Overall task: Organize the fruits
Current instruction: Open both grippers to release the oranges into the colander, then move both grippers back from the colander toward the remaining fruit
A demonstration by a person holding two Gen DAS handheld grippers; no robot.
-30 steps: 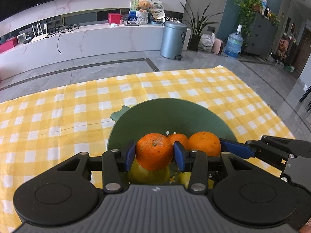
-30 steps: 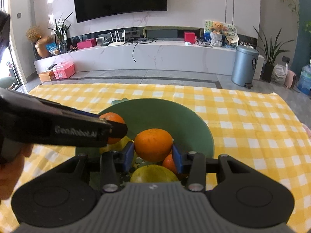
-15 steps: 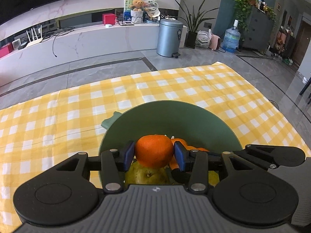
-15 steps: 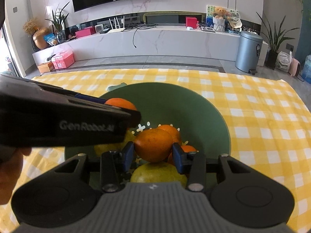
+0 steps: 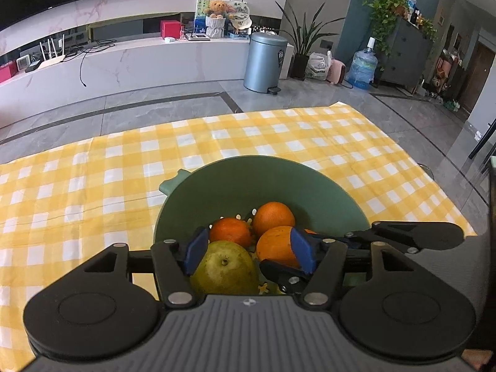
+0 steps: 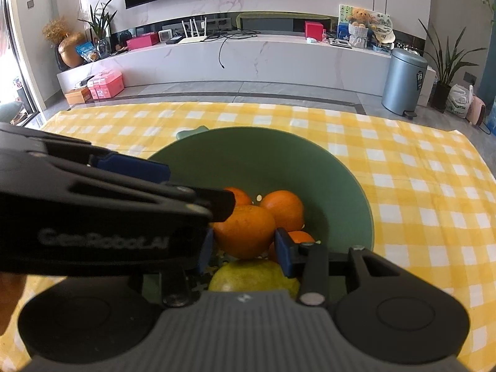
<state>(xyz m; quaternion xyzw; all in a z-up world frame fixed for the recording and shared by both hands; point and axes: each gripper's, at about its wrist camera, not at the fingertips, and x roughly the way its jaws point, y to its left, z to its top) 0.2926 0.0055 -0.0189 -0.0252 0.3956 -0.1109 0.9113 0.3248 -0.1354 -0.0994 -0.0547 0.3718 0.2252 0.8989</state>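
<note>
Checked cloth (image 5: 93,186) bare around bowl (image 5: 235,173)

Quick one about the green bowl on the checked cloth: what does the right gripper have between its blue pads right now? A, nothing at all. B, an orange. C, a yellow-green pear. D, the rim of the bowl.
B: in the right wrist view the right gripper has its blue pads pressed on either side of an orange, held over the green bowl, with the pear lying loose below it.
</note>
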